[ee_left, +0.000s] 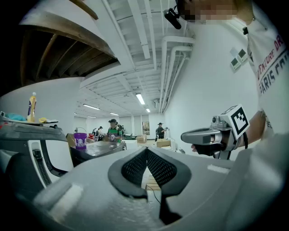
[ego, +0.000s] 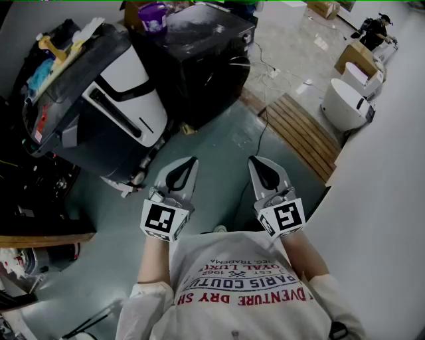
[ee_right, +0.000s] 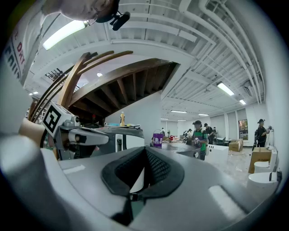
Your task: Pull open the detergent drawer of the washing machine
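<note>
A black front-loading washing machine (ego: 202,63) stands on the floor ahead of me, with a purple bucket (ego: 153,17) on its top. I cannot make out its detergent drawer from here. My left gripper (ego: 188,163) and right gripper (ego: 255,162) are held level side by side in front of my chest, well short of the machine. Both are shut with nothing between the pads. In the left gripper view the pads (ee_left: 135,168) meet at the tip, and the machine (ee_left: 95,151) lies ahead to the left. In the right gripper view the gripper (ee_right: 144,150) points past the purple bucket (ee_right: 157,138).
A tilted white and dark appliance (ego: 109,99) loaded with clutter stands left of the washing machine, with a yellow bottle (ee_left: 32,106) on it. A wooden platform (ego: 300,133), white bathroom fixtures (ego: 345,103) and a white wall (ego: 388,199) are to the right. A cable (ego: 263,126) runs along the floor. Several people (ee_right: 198,133) stand far off.
</note>
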`<state>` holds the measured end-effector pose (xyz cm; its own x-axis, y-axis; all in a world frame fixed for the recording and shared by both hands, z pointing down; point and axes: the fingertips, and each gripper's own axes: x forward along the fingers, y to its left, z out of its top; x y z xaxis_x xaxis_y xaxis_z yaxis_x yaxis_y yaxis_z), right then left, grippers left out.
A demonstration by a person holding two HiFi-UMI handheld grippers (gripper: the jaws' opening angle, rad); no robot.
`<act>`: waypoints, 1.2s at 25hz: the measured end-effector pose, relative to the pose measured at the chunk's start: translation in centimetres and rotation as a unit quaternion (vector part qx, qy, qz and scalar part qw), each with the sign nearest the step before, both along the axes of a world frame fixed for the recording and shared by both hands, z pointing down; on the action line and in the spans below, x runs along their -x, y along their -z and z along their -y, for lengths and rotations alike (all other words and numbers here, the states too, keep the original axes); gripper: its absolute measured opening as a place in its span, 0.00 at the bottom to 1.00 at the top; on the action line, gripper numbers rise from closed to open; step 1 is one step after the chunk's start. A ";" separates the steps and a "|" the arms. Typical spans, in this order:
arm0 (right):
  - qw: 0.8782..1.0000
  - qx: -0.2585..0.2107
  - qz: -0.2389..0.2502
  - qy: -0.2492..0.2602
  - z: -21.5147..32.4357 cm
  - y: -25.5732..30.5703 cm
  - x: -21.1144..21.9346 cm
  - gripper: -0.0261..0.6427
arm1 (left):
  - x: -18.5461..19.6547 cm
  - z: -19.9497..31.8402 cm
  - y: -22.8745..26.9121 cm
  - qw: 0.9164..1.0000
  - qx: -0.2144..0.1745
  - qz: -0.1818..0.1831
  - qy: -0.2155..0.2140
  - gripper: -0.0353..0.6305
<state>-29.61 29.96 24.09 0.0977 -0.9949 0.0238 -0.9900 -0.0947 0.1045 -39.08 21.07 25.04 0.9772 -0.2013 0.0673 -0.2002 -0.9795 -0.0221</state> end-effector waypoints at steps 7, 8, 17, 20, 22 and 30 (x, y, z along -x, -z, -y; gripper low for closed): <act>1.000 0.005 0.008 0.001 0.5 -0.5 -0.2 0.04 | -0.3 0.8 0.2 1.000 0.000 -0.009 0.007 0.06; 1.000 0.006 0.009 0.002 0.6 -0.6 -0.2 0.04 | -0.3 0.9 0.1 1.000 0.001 -0.008 0.007 0.06; 0.999 0.001 0.029 -0.022 0.6 -1.0 -2.3 0.04 | -1.4 1.8 -0.5 0.999 0.026 -0.021 0.032 0.15; 0.999 0.006 0.025 -0.025 0.8 -1.2 -3.1 0.04 | -2.0 2.6 -0.5 0.997 0.045 -0.040 0.047 0.42; 0.999 0.010 0.024 -0.026 1.0 -1.4 -3.8 0.04 | -2.6 2.9 -0.7 0.997 0.050 -0.040 0.044 0.42; 0.999 0.021 0.032 -0.008 3.4 -2.8 -9.6 0.04 | -7.1 5.4 -2.2 0.996 0.047 -0.021 0.072 0.42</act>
